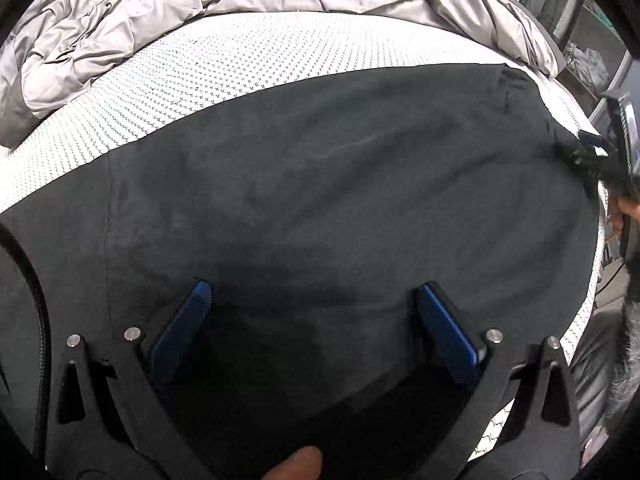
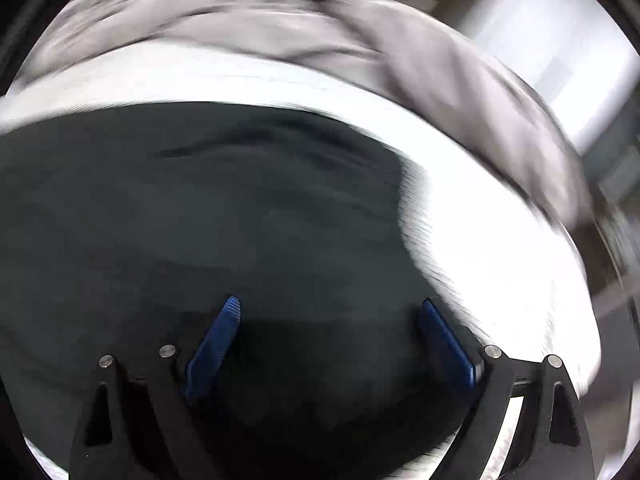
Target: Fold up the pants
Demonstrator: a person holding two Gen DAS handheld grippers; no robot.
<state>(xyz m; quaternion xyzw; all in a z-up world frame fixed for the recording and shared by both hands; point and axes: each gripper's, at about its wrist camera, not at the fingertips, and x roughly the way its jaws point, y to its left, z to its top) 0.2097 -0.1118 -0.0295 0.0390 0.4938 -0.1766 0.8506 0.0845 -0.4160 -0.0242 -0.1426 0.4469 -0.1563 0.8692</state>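
Dark grey pants (image 1: 340,184) lie spread flat on a white patterned mattress (image 1: 192,76). My left gripper (image 1: 312,292) is open just above the near part of the pants, its blue fingers (image 1: 188,320) wide apart and empty. My right gripper (image 2: 332,308) is open over the pants' right end (image 2: 240,208), and its view is motion-blurred. In the left wrist view the right gripper (image 1: 588,152) shows at the far right edge of the pants, held by a hand.
A crumpled grey duvet (image 1: 200,8) is piled at the back of the bed. The mattress edge (image 1: 580,320) runs along the right, with a floor and furniture (image 1: 588,48) beyond it.
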